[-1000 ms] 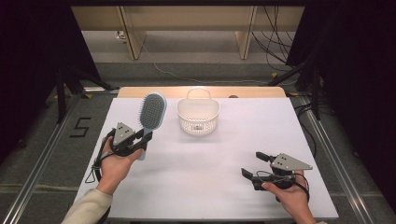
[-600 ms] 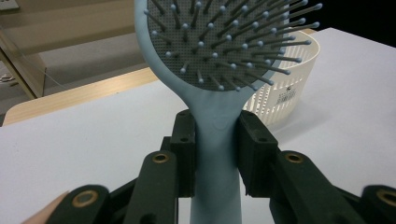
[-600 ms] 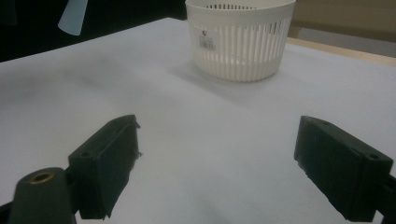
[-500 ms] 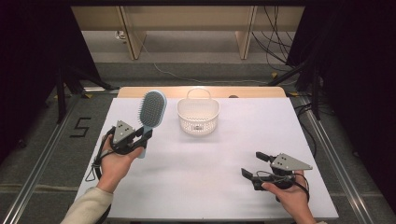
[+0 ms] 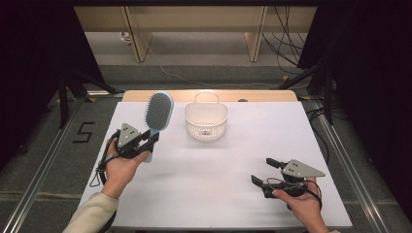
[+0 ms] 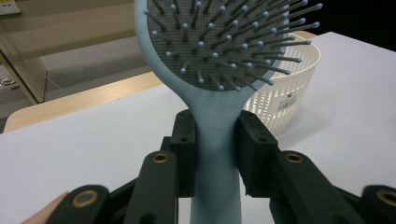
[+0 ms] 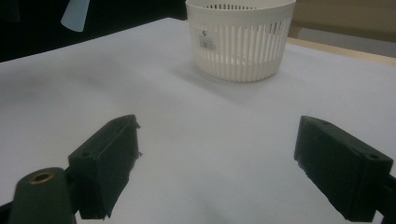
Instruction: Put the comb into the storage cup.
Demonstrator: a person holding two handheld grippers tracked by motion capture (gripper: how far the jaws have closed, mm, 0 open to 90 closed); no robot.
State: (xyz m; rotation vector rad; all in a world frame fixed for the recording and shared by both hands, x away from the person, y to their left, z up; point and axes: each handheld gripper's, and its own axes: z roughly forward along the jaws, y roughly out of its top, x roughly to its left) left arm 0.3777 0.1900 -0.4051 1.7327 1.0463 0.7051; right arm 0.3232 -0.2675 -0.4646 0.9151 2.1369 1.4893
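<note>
— Start with the high view. What are you holding?

— My left hand-held gripper [image 5: 145, 141] is clamped on the handle of the pale blue hairbrush [image 5: 158, 112], head up and off the table [image 5: 218, 194], just left of the white basket [image 5: 206, 121]. My right hand-held gripper [image 5: 266, 174] rests low near the front right of the table, jaws spread, nothing between them.

— So which step is this?

— I judge the brush is picked up and not yet delivered. Next I would carry it to the right over the basket rim, lower it in, then let the jaws part (the brush is long, so it will probably lean on the wall).

— And the left gripper view?

— It shows what the overhead cannot: both pads pressed flat on the narrow neck of the hairbrush [image 6: 219, 140], bristles facing the camera, with the basket [image 6: 294, 88] behind to the right.

— The right gripper view?

— The two jaws stand wide apart over bare table [image 7: 210, 154], and the basket [image 7: 240, 37] sits well ahead, its label and slotted wall readable.
</note>
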